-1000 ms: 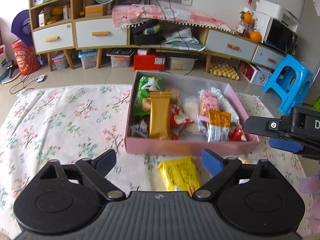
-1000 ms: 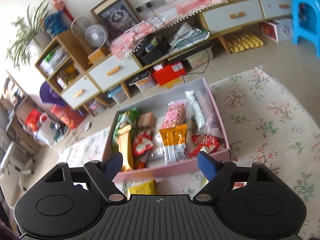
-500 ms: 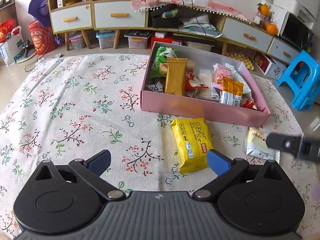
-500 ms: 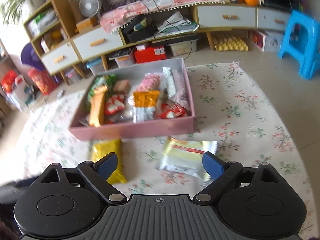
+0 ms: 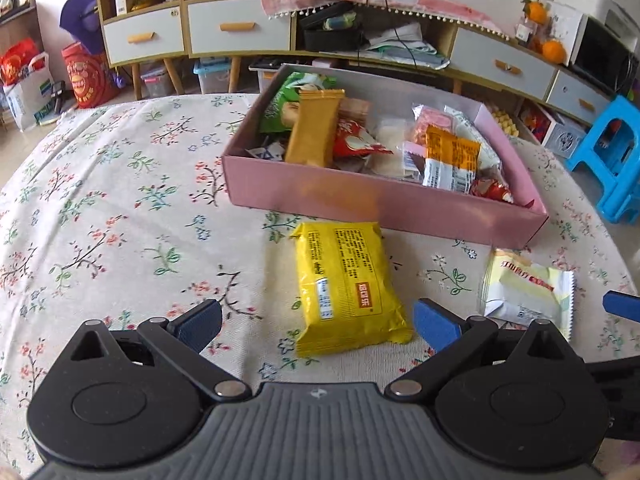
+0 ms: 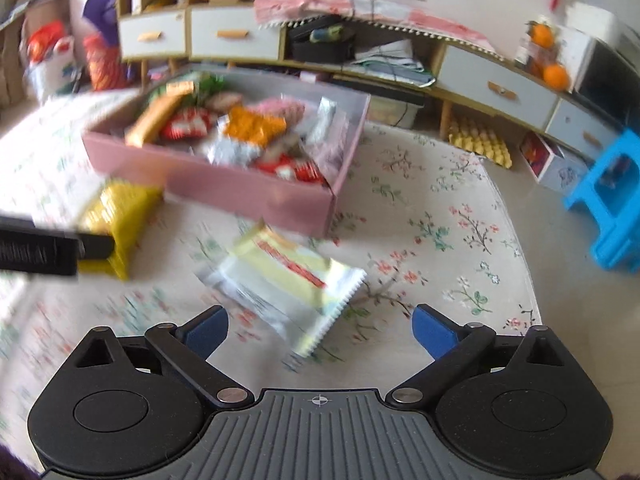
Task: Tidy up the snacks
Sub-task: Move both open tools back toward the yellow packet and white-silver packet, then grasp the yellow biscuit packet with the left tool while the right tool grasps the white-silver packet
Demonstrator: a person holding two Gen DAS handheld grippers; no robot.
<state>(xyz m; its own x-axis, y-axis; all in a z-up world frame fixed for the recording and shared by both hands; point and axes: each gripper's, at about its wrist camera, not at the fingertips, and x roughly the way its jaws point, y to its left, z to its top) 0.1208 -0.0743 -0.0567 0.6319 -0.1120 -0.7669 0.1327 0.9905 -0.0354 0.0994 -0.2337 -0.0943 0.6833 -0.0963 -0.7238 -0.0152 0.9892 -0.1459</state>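
Both grippers, left gripper (image 5: 316, 326) and right gripper (image 6: 320, 330), now down low with jaws spread wide, empty, after hovering higher over the pink box (image 5: 384, 204) a second ago. Yellow packet (image 5: 348, 284) dead ahead at twelve o'clock of the left one, pale packet (image 6: 280, 280) at eleven o'clock of the right, both loose on the floral cloth (image 5: 120, 208) just outside the box. Looks like pickups lined up, boxing to follow.

- Pink box (image 5: 384, 200) walls off the cloth's (image 5: 100, 208) far middle.
- Yellow pack (image 5: 348, 280) lies just before the box's near wall; pale pack (image 5: 524, 292) near its right corner.
- Cloth's left side is bare.
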